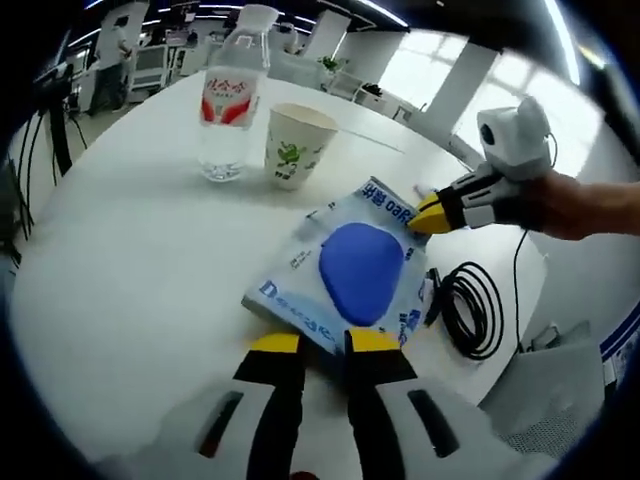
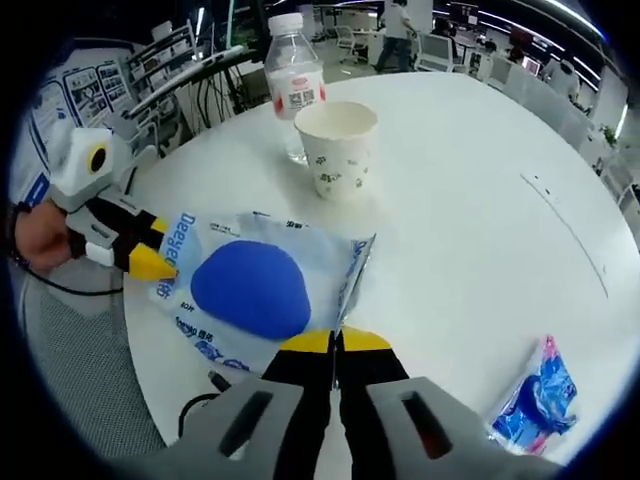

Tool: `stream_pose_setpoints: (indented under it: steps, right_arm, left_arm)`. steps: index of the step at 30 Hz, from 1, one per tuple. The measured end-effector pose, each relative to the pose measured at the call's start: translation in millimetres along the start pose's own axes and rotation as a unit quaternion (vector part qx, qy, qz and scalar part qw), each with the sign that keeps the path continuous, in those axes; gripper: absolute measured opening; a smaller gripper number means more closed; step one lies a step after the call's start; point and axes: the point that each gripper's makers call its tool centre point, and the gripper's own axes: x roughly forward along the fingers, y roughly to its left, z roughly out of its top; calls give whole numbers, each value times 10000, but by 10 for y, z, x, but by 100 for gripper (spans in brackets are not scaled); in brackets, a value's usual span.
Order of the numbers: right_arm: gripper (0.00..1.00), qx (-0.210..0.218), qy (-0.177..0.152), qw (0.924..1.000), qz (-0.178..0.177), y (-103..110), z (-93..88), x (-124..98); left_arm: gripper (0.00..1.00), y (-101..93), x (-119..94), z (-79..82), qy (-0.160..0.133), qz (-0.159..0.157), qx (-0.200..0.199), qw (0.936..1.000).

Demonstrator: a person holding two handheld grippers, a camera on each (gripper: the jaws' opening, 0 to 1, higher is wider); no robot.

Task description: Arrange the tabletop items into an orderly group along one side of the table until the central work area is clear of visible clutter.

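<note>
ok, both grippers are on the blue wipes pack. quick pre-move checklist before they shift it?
1. Right gripper shut on wipes pack edge: ok.
2. Left gripper holding the pack's near edge: cannot tell; the jaws stand slightly apart at the edge.
3. Pack lying flat on table: ok.
4. Paper cup and water bottle upright, apart from pack: ok.
5. Black cable free of the pack: not ok, it lies right against the pack's side.
6. Small blue packet out of the way: ok.
</note>
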Motion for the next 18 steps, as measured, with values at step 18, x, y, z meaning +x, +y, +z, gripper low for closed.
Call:
stream_pose_setpoints:
  steps: [18]
  right_arm:
    - [0, 131, -362, 9989, -282, -76, -32, -252]
  left_arm:
    - [3, -176, -93, 303, -254, 55, 154, 9995]
